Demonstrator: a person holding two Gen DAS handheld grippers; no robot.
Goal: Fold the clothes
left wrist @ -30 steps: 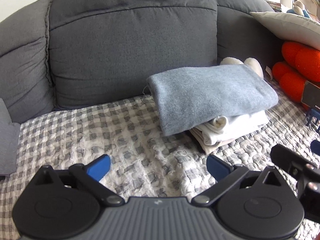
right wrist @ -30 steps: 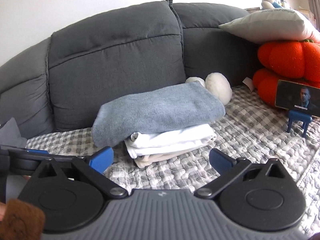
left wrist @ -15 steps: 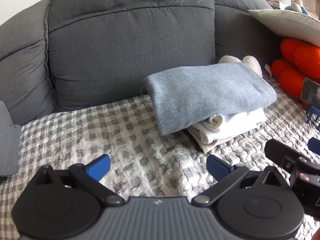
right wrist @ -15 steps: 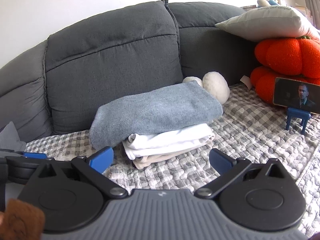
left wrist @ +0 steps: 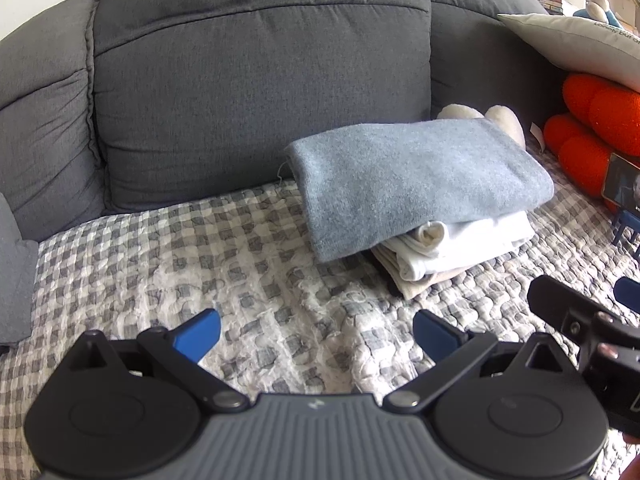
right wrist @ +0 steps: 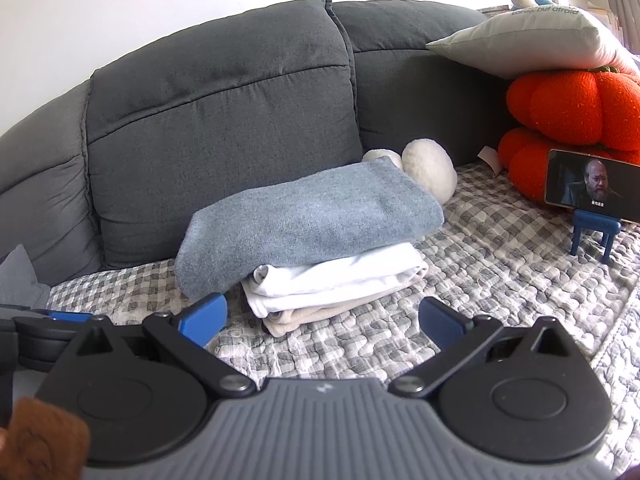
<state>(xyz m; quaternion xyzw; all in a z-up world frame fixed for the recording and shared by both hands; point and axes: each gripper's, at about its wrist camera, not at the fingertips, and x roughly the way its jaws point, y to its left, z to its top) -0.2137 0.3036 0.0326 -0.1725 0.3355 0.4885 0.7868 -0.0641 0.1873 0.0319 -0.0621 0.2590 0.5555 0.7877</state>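
A folded grey-blue garment (left wrist: 416,184) (right wrist: 312,220) tops a stack on the checked sofa cover (left wrist: 248,264), over a folded white garment (left wrist: 464,240) (right wrist: 344,280) and a beige one (right wrist: 304,316). My left gripper (left wrist: 316,332) is open with nothing between its blue fingers, hovering over bare cover to the left of and in front of the stack. In front of the stack, my right gripper (right wrist: 324,320) is open and empty too. Part of the right gripper shows at the left wrist view's right edge. Another grey cloth (left wrist: 16,284) lies at the far left.
Dark grey sofa back cushions (left wrist: 256,88) rise behind the stack. White plush balls (right wrist: 428,168) sit behind it. To the right are orange pumpkin cushions (right wrist: 576,112), a pale pillow (right wrist: 528,36) and a phone on a blue stand (right wrist: 592,192).
Both grippers have drifted slightly, so the stack sits a little lower and further right in the views. They stay open and empty; the clothes have not moved.
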